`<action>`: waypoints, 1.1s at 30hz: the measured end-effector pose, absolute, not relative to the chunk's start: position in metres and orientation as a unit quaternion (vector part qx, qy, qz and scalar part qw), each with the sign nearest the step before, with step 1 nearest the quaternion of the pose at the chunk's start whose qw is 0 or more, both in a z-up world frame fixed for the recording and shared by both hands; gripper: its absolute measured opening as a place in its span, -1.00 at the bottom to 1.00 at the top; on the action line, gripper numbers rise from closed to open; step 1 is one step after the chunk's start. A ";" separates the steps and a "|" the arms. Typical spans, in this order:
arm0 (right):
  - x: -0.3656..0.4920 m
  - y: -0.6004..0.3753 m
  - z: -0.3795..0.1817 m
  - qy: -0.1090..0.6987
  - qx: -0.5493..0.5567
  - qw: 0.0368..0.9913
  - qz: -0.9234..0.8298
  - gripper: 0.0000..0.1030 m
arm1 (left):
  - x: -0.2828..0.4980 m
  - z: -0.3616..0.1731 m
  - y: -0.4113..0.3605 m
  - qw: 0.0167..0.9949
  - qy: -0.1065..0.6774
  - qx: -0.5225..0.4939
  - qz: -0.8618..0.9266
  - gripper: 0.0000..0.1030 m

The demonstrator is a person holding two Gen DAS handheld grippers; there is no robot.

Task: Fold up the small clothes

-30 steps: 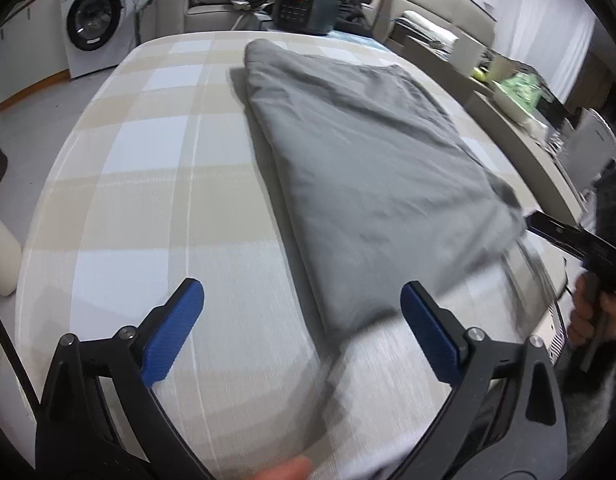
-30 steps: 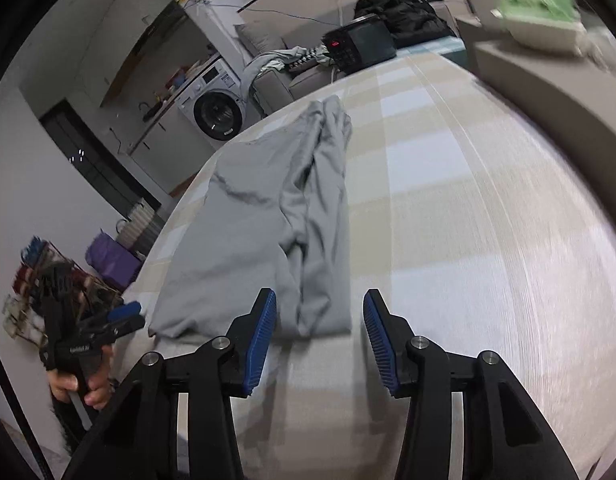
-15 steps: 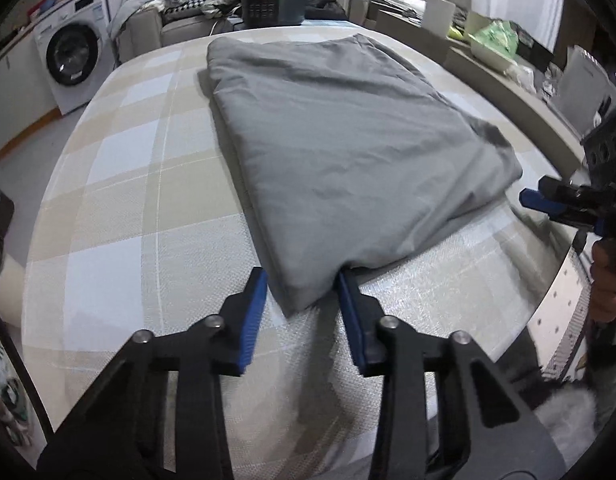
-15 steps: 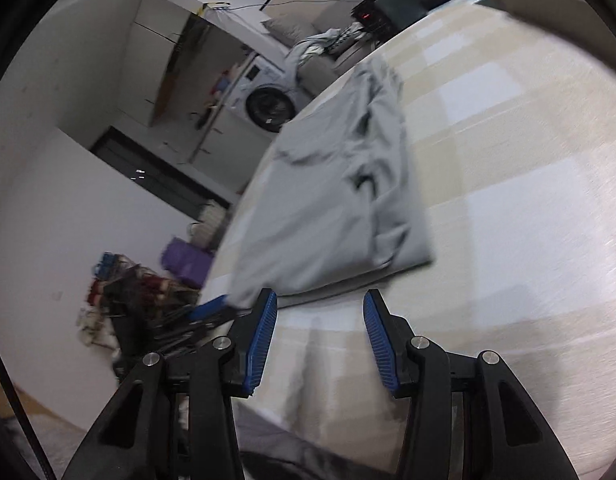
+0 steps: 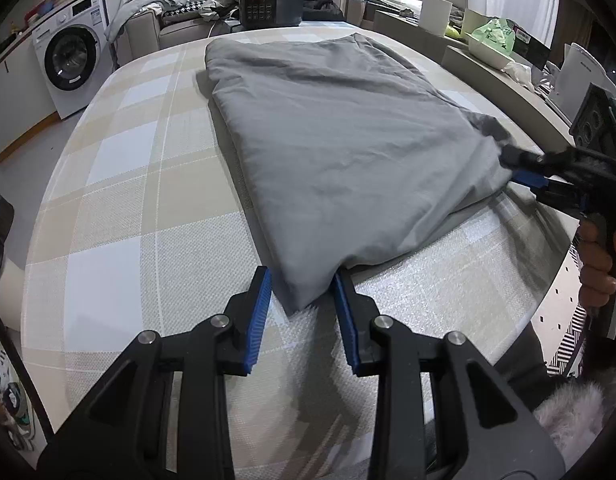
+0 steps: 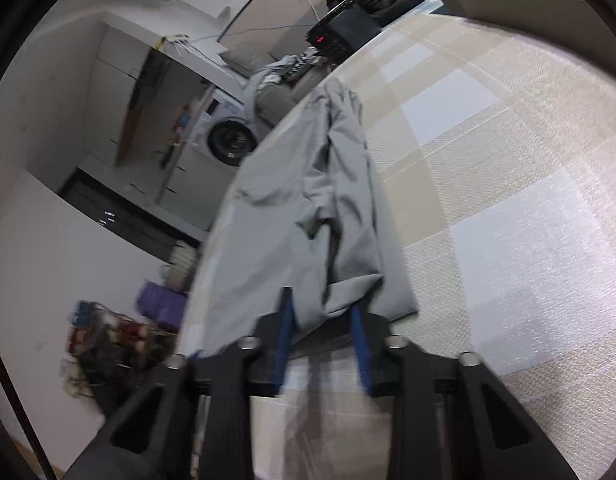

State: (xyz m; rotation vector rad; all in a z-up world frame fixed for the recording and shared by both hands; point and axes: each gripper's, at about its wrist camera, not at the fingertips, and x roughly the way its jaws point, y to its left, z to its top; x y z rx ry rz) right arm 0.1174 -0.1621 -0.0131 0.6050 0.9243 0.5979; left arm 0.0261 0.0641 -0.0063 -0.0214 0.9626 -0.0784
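A grey garment (image 5: 340,148) lies folded flat on the checked table (image 5: 120,216). In the left wrist view my left gripper (image 5: 302,286) straddles the garment's near corner, its blue pads on either side with a gap, open. My right gripper (image 5: 524,172) shows at the right edge of that view, at the garment's right corner. In the right wrist view the right gripper (image 6: 322,318) has the garment's (image 6: 308,220) near edge between its blue pads, which stand apart around the bunched cloth.
A black appliance with a red display (image 5: 270,4) stands beyond the table's far end. A washing machine (image 5: 70,68) is at the left. A counter with a green bag (image 5: 494,34) runs along the right. A sofa with clothes is behind.
My left gripper came forward and narrowed around the garment's near corner. My right gripper moved in to the garment's right corner, and its pads now have cloth between them.
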 end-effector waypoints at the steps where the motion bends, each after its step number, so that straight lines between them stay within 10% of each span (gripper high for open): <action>1: 0.116 -0.162 -0.014 0.434 0.276 0.812 0.275 -0.86 | 0.026 -0.006 0.064 0.886 0.463 -0.011 -0.038 -0.43; 11: 0.112 -0.169 -0.009 0.431 0.221 0.841 0.240 -0.91 | 0.023 -0.008 0.067 0.888 0.458 -0.005 -0.045 -0.43; 19: 0.101 -0.193 0.012 0.401 0.210 0.863 0.226 -0.57 | 0.021 0.005 0.084 0.884 0.459 -0.069 -0.050 -0.41; 23: 0.108 -0.185 0.017 0.401 0.189 0.868 0.225 -0.53 | 0.034 0.021 0.088 0.897 0.433 -0.081 -0.023 0.23; 33: 0.143 -0.138 0.033 0.412 0.106 0.868 0.256 -0.21 | 0.104 0.019 0.051 0.898 0.431 -0.059 -0.067 0.76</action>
